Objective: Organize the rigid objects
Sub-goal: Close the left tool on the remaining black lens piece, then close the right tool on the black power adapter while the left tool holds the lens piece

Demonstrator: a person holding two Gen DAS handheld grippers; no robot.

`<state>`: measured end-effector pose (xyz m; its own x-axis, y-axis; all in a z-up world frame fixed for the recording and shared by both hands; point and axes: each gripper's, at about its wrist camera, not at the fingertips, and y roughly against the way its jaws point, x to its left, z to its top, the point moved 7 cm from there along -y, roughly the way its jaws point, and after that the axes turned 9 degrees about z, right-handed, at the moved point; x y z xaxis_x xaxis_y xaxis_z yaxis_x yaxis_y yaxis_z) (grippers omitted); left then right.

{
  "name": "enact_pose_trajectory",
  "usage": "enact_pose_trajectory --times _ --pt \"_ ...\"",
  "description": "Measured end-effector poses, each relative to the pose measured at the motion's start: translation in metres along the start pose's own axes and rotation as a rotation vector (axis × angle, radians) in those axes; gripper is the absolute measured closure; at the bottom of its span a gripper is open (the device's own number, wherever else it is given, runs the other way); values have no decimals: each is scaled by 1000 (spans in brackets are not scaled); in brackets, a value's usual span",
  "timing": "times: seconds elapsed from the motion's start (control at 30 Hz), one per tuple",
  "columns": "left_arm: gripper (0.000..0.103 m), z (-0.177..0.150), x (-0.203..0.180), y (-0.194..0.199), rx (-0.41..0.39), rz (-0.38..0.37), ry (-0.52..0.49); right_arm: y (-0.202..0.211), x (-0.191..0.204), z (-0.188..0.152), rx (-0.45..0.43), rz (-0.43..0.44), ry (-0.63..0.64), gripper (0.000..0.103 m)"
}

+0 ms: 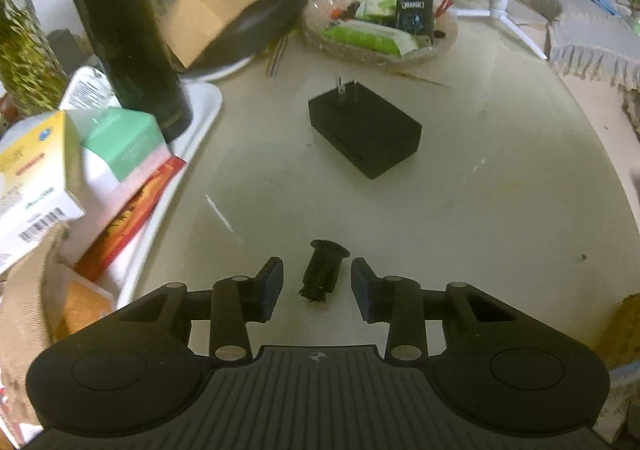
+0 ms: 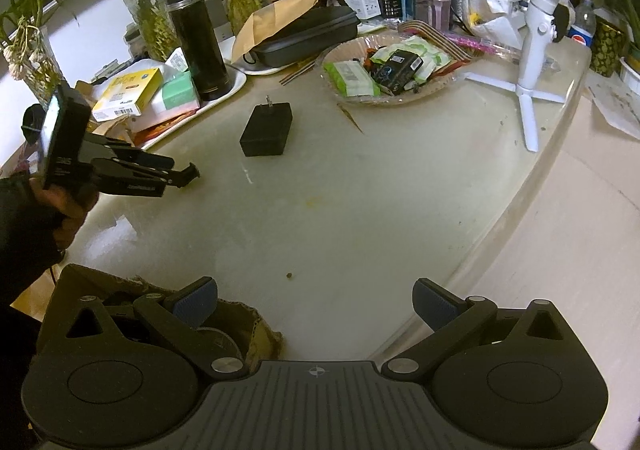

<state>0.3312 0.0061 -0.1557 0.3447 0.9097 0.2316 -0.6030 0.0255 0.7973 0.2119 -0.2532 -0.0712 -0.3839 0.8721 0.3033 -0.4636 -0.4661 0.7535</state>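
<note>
Straddling the small black flanged plastic plug (image 1: 322, 272) without touching, left gripper (image 1: 317, 282) risks tipping it if off-centre; right gripper (image 2: 316, 306) spread wide, empty.

Small black flanged plug (image 1: 322, 273) lying on table; black adapter (image 1: 365, 129) beyond, prongs seemingly up

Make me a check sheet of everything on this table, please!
Surface: pale table, a few specks.
Job's things: small black part lying between the left hand-held gripper's fingers; black plug adapter lying flat, prongs up.
Clutter: black flask, boxes on a white tray, glass bowl of packets.
Grippers: left hand-held gripper open, pads not touching the part; right hand-held gripper open, empty.
Cables: nothing seen.
Surroundings: plants, white tripod.
</note>
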Motion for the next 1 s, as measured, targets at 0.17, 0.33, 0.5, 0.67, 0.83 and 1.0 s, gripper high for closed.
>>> enact_pose_trajectory --times 0.17,0.33,0.5,0.67,0.83,1.0 --pt "78 -2 -2 -9 12 -33 10 1 -1 1 0 2 -4 0" --pt "84 -4 -1 -8 22 -45 44 3 -3 2 -5 -1 -8 0" --pt "84 -6 1 3 28 -23 79 5 -3 3 -10 -3 -11 0" --pt "84 -7 1 27 4 -11 123 5 0 5 -17 -1 -10 0" --pt "84 -9 -2 55 -26 11 158 1 6 9 -18 5 -6 0" --pt "84 -12 -3 79 -44 54 209 -5 15 15 -17 9 17 0"
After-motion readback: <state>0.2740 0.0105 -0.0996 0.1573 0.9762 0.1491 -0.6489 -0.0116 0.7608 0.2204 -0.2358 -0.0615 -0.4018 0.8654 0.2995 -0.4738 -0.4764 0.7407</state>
